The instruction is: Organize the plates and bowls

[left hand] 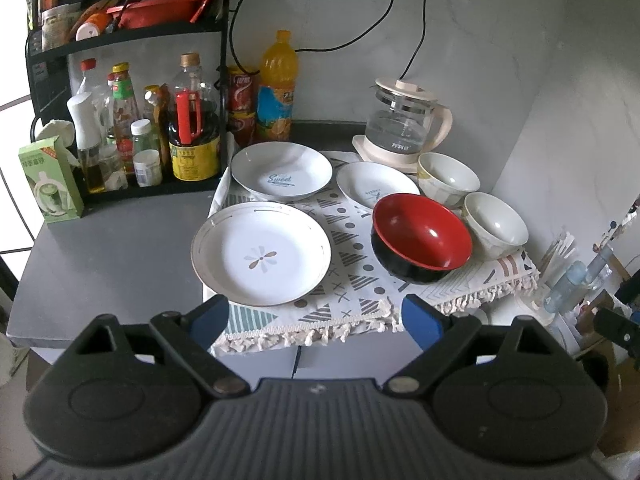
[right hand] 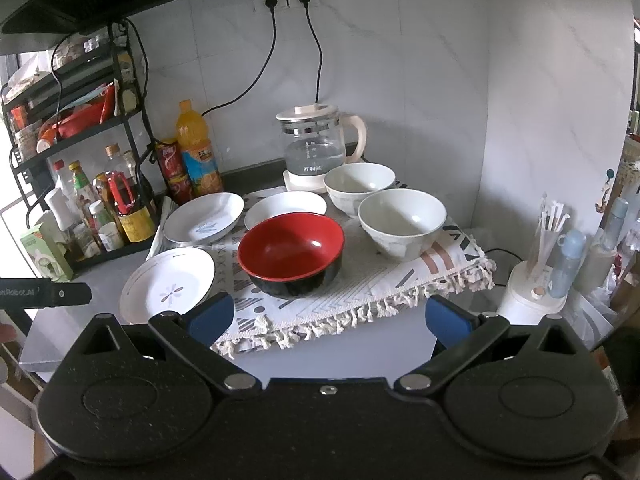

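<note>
With both my left gripper (left hand: 316, 316) and right gripper (right hand: 328, 316) spread and empty short of the patterned cloth (left hand: 360, 292), I judge its glazed flower plate (left hand: 262, 254) stiff, slippery, breakable, best pinched at the near rim.

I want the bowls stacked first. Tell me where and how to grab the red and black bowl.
Take the red and black bowl by its near rim, one finger inside and one outside, coming from the front with the open right gripper. It sits upright and empty, too wide to span, and the plates and white bowls crowd its other sides.
</note>
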`<state>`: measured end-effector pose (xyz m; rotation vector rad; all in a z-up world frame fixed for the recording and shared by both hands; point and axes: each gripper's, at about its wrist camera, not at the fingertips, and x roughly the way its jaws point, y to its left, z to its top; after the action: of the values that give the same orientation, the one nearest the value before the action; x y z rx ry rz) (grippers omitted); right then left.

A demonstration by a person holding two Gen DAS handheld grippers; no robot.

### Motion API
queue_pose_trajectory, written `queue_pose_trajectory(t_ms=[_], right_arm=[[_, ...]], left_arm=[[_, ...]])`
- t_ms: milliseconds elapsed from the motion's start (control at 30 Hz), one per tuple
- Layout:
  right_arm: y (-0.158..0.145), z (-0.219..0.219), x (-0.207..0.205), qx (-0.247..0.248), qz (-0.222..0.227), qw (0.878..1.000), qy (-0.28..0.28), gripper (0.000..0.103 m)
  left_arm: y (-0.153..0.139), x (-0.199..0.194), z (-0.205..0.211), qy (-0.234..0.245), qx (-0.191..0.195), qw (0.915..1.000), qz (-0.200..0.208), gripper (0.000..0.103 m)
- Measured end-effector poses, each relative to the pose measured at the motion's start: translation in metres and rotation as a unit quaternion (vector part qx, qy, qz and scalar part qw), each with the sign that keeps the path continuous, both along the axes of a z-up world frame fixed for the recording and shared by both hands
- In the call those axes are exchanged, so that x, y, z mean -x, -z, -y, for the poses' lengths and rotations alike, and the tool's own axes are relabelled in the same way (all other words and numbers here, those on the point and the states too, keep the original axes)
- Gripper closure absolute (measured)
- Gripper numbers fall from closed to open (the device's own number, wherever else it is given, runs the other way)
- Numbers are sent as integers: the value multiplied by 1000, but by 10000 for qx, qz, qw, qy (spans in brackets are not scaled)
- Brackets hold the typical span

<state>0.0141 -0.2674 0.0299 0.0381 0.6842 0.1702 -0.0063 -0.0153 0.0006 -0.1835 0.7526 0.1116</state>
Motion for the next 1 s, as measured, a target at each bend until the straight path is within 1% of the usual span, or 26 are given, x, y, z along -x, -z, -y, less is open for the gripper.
queue_pose_trajectory(t_ms=[200,467,567,800,1000], right_arm=[[2,-1,-3,1,-9,10000,36,0],[7,-2,-10,93,-33,10000,-11,0],[8,-2,-15,153,-10,9999,19,0],[13,6,-37,97,-84,9999,91,0],[18,12,-56,-4,-183,9998,68,0]], left_arm=[[-1,0,0,-42,41,10000,-22,11],[-3,-8,-4,-99,57,9999,55,11],[1,-15,-3,-92,77,9999,23,11],[4,-35,1,-81,84,9999,24,11],[8,-57,3,-83,166,9998,-23,11]])
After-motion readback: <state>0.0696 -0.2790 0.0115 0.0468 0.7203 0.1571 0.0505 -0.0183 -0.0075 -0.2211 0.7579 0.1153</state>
